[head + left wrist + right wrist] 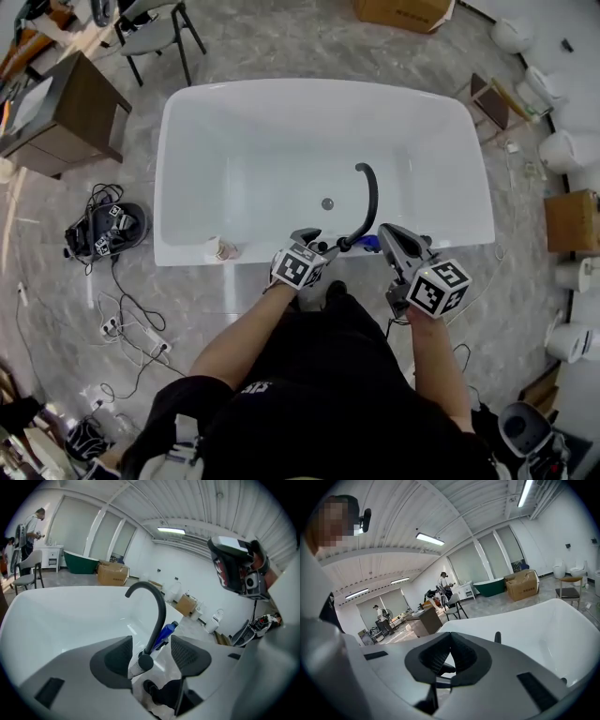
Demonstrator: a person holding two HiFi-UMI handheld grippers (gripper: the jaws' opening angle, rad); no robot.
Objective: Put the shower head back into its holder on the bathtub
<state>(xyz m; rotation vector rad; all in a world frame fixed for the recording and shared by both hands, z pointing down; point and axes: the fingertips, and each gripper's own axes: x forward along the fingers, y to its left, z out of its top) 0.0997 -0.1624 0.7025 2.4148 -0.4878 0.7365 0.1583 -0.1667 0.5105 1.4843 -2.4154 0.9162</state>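
A white bathtub (234,122) lies in front of me. A black curved shower head (370,202) arches up from a fitting on the near rim and out over the basin. My left gripper (321,244) hovers just left of that fitting. In the left gripper view it (151,649) is open. The black pipe (159,606) and its white base (136,666) show between the jaws, untouched. A blue object (166,632) lies behind the pipe. My right gripper (386,232) hangs right of the fitting. In its own view it (449,644) is shut with nothing in it.
A small pinkish object (220,248) sits on the near rim at the left, and the drain (327,203) is mid-basin. Cables and a black bag (108,230) lie on the floor at left. Toilets (572,150) and boxes (572,220) line the right side.
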